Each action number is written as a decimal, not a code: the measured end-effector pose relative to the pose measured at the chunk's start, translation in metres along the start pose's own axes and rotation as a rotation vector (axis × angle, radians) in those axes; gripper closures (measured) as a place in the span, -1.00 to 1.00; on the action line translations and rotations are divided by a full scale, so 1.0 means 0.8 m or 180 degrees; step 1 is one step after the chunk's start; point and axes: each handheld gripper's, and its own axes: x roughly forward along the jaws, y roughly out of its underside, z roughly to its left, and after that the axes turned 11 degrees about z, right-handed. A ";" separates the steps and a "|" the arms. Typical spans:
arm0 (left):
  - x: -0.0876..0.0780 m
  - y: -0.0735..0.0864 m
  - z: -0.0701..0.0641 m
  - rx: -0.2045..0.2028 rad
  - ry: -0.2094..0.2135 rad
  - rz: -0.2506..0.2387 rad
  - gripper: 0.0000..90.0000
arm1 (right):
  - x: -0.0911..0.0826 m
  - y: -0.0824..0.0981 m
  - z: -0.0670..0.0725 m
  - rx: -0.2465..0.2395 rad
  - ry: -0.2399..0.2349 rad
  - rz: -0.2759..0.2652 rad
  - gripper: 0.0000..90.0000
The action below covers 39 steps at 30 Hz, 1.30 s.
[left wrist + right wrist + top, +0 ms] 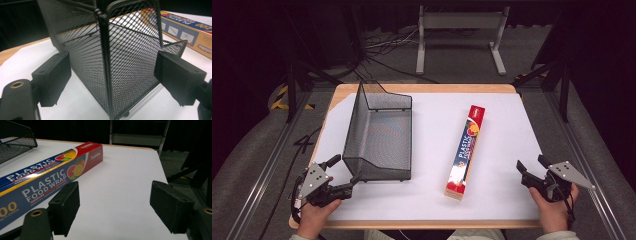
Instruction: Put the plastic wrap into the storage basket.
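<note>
A black wire-mesh basket stands on the left half of the white table cover. My left gripper is at its near left corner and is open. In the left gripper view the basket's corner post rises between the two pads, which stand clear of the mesh. A long box of plastic food wrap lies right of the basket, running front to back. Near the table's front right, my right gripper is open with only bare cover between its jaws. In its own view the box lies beyond the right gripper's left jaw.
The wooden table edge runs along the front. A grey metal stand and loose cables are on the floor behind the table. Black tripod legs flank both sides. Open cover lies between the box and the right edge.
</note>
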 end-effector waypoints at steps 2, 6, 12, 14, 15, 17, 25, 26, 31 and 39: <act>0.001 -0.006 -0.002 0.0018 0.0029 0.0068 -0.66 | -0.002 -0.001 0.001 -0.0001 0.0005 -0.0001 -0.48; -0.004 -0.010 -0.011 -0.0016 0.0051 0.0133 -0.66 | -0.004 -0.006 0.001 0.0027 -0.0014 0.0036 -0.47; -0.017 -0.017 -0.019 0.0025 0.0074 0.0187 -0.66 | -0.013 -0.013 0.002 0.0118 0.0008 0.0048 -0.47; -0.015 -0.015 -0.015 -0.0020 0.0087 0.0176 -0.66 | -0.018 -0.016 0.002 0.0186 0.0012 0.0031 -0.48; -0.014 -0.014 -0.013 -0.0027 0.0088 0.0191 -0.66 | -0.019 -0.019 0.002 0.0206 -0.0001 0.0052 -0.48; -0.011 -0.013 -0.009 -0.0145 0.0122 0.0220 -0.66 | -0.021 -0.022 0.002 0.0229 -0.0026 0.0084 -0.52; -0.012 -0.014 -0.011 -0.0149 0.0128 0.0208 -0.66 | -0.021 -0.029 0.005 0.0123 -0.0029 0.0110 -0.59; -0.013 -0.014 -0.012 -0.0143 0.0122 0.0209 -0.66 | -0.021 -0.030 0.004 0.0133 -0.0046 0.0116 -0.59; -0.016 -0.011 -0.013 -0.0143 0.0092 0.0208 -0.66 | -0.020 -0.047 0.003 0.0154 -0.0156 0.0247 -0.59; -0.019 -0.008 -0.011 -0.0153 0.0080 0.0222 -0.66 | -0.016 -0.106 0.021 0.0063 -0.0308 0.0585 -0.64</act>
